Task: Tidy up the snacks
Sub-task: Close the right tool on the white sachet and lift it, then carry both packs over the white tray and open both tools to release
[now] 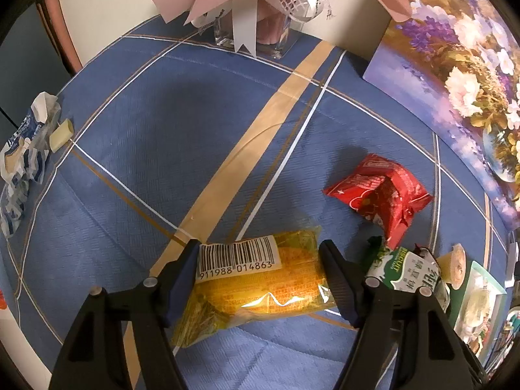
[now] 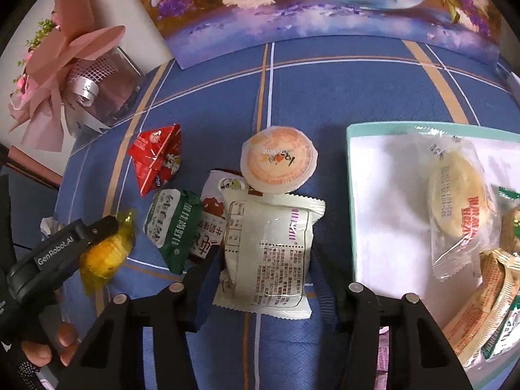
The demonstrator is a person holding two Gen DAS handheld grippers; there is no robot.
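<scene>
In the left wrist view my left gripper (image 1: 260,243) is shut on a yellow snack packet (image 1: 260,289) with a barcode label, a pad pressing each end just above the blue tablecloth. The right wrist view shows that packet (image 2: 104,256) bulging under one finger (image 2: 100,226) of the left gripper. My right gripper (image 2: 266,250) points down over a white packet (image 2: 269,243) lying on the cloth, and its pads touch both side edges. A white tray with a teal rim (image 2: 354,195) to the right holds several wrapped snacks.
Loose on the cloth lie a red packet (image 2: 156,159), a green biscuit packet (image 2: 175,224), a red-and-white packet (image 2: 211,221) and a jelly cup (image 2: 279,159). A blue-white wrapper (image 1: 22,162) lies far left. A bouquet vase (image 1: 256,29) and a flower painting (image 1: 455,81) stand behind.
</scene>
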